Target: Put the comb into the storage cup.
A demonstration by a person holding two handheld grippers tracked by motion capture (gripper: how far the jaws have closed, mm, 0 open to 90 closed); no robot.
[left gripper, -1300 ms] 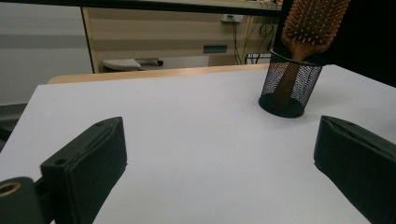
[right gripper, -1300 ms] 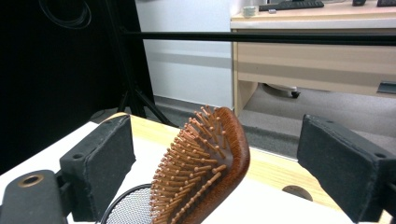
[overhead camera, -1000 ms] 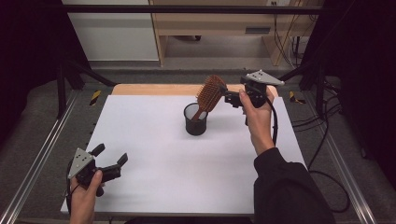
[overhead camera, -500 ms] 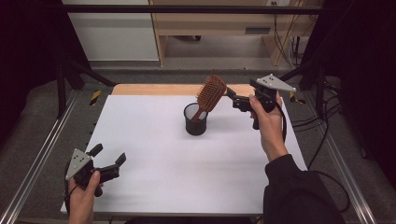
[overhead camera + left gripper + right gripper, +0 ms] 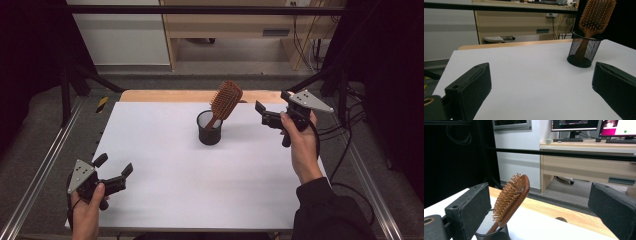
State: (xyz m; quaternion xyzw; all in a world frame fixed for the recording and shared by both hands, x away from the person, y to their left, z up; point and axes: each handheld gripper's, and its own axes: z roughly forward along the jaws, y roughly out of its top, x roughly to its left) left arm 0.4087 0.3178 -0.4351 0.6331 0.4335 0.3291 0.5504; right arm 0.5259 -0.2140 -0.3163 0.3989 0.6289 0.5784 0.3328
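One wooden hairbrush [image 5: 226, 100] stands handle-down in the black mesh cup [image 5: 209, 128] at centre frame, so the placing looks done. The right gripper [image 5: 260, 114], jaws wide and empty, sits just right of it; the left gripper [image 5: 113, 167] rests open at lower left.

The hairbrush [image 5: 226, 99] looks like polished brown wood with wooden bristles. It stands in a cup [image 5: 209, 128] of black metal mesh. The table [image 5: 200, 190] has a smooth, matt white top, with a bare pale wood strip along its far edge.
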